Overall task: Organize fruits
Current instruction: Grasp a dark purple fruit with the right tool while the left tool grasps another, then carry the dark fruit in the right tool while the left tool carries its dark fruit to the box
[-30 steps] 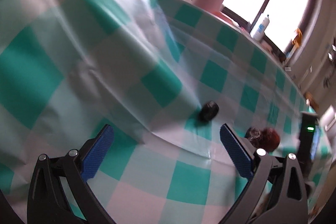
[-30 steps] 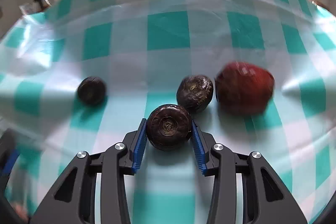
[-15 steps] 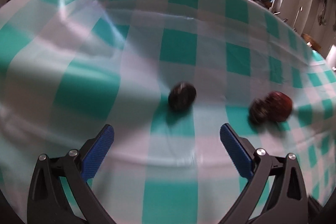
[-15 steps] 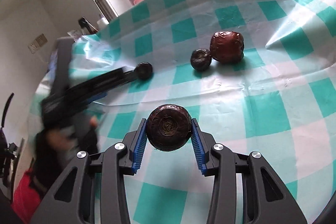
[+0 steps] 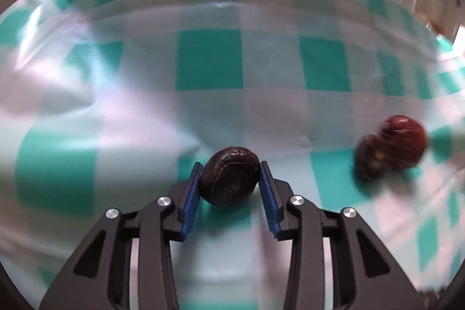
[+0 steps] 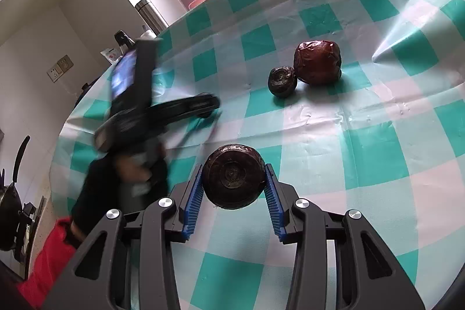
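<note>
The red fruit point(image 6: 317, 62) lies on the checked cloth point(image 6: 377, 153) over the surface, and serves as the landmark. A small dark fruit point(image 6: 282, 81) sits touching it on its left in the right wrist view. Nearer the camera than that pair, and well apart from it, the right gripper point(image 6: 234, 186) holds a second dark fruit point(image 6: 233, 179) between its blue pads point(image 6: 194, 201), jaws narrow and pressed on both flanks; this fruit seems lifted clear of the cloth.

Left of the red fruit, the left gripper point(image 5: 230, 189) is closed narrow around a third dark fruit point(image 5: 230, 175), which appears to sit on or just above the cloth; I cannot tell which. In the left wrist view the red fruit point(image 5: 404, 144) and its small neighbour point(image 5: 370, 160) lie off to the right, blurred.

Likely risks from here: the dark fruits are round and wrinkled, so each could roll or squirt out of the pads if the grip is off-centre or loosens. The cloth is glossy and creased, so a fruit set down may roll away from the pair. Two grippers heading for the same spot could collide, or knock the resting pair apart. Squeezing harder might bruise soft fruit.
</note>
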